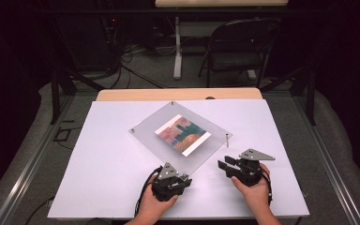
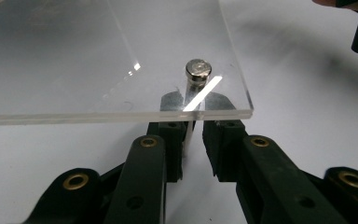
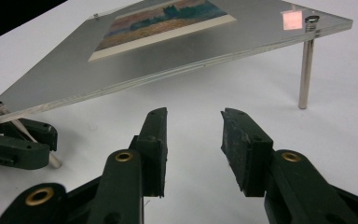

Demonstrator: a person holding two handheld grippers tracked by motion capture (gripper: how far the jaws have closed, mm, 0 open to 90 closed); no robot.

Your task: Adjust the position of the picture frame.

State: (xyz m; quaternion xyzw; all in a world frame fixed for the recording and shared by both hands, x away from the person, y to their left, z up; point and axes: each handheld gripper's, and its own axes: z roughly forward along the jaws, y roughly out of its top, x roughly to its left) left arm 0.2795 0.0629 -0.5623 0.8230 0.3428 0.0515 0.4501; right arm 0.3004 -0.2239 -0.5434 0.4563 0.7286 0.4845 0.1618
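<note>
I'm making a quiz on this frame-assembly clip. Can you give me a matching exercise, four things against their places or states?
Things:
1. left gripper
2. right gripper
3. picture
4. far-right post

States:
A. upright, foot on the table
B. jaws wide, holding nothing
C. flat inside the clear panel
D. jaws around the near post under the panel's corner

Pairs: 1-D, 2-B, 3-C, 4-A

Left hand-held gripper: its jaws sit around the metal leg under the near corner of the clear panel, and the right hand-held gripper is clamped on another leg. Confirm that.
Not quite. The right hand-held gripper holds nothing: the right gripper view shows its jaws open over the white table, apart from the far leg. The left hand-held gripper is indeed around the near leg under the clear panel.
</note>
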